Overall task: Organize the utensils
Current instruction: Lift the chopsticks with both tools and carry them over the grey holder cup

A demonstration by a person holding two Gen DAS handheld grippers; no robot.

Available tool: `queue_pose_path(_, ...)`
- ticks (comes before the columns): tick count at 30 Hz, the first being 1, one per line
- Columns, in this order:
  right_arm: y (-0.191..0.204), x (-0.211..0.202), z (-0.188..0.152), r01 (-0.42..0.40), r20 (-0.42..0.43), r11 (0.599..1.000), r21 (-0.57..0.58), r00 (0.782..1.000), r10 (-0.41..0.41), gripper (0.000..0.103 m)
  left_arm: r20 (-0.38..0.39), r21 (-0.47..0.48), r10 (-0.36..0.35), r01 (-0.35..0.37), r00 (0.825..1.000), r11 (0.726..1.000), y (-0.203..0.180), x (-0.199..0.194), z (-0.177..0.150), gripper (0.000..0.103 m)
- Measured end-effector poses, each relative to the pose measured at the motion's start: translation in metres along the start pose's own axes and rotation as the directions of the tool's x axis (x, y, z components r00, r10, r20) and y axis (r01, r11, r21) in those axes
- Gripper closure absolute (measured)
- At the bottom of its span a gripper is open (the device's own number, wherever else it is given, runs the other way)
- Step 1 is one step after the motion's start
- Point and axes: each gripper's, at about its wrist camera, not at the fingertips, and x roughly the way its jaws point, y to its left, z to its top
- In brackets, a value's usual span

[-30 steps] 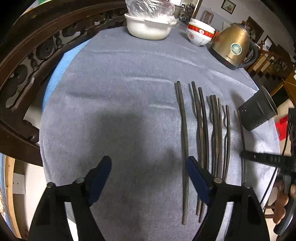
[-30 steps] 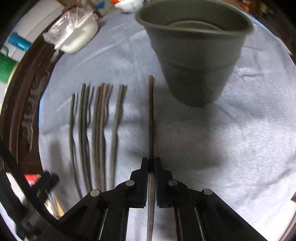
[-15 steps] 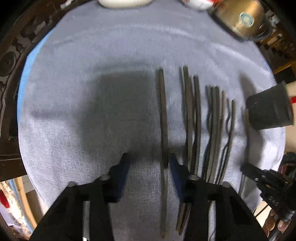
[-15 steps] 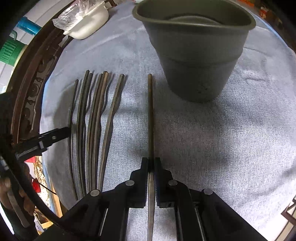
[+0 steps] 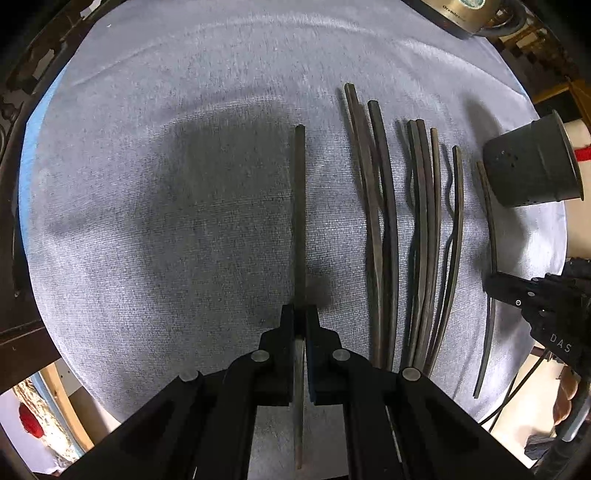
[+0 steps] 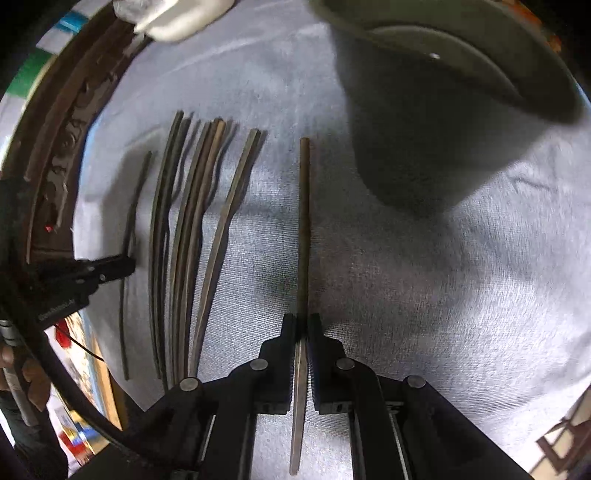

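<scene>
**A:** Left-hand chopstick first. It lies flat on the grey cloth, set apart to the left of the others, and the left gripper has just been closing on it. The jaws are now clamped narrow with the stick between the pads, gripped in its lower half.

**B:** And the other one?

**A:** Same picture on the right. The right gripper is pinched tight on its own chopstick, which runs straight ahead from the jaws over the cloth, its far tip near the base of the dark cup.

**B:** What sits between the two?

**A:** A loose row of chopsticks lying roughly parallel on the cloth, some touching, some with small gaps.

**B:** Anything beyond?

**A:** In the left view the cup stands at the cloth's right edge, just beside the right-hand stick. A brass-coloured kettle shows at the top edge, and dark carved wood borders the cloth.
</scene>
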Motion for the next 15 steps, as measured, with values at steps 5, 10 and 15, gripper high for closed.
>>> queue_pose_path(5, 0.018, 0.001, 0.009, 0.088, -0.053, 0.995, -0.046, 0.995, -0.09, 0.093, 0.018, 0.055, 0.055, -0.056, 0.998, 0.997, -0.019, 0.005, 0.012, 0.097)
queue_pose_path(10, 0.034, -0.004, 0.001, 0.123, -0.001, 0.989, -0.078, 0.992, -0.124, 0.096, 0.084, 0.027, -0.009, 0.007, 0.996, 1.0, -0.014, 0.0, 0.004, 0.098)
queue_pose_path(15, 0.039, -0.05, -0.042, -0.035, 0.265, 0.999, -0.014, 0.964, 0.038, 0.096, 0.324, -0.036, -0.067, 0.083, 0.944, 0.996, 0.001, -0.049, -0.024, 0.098)
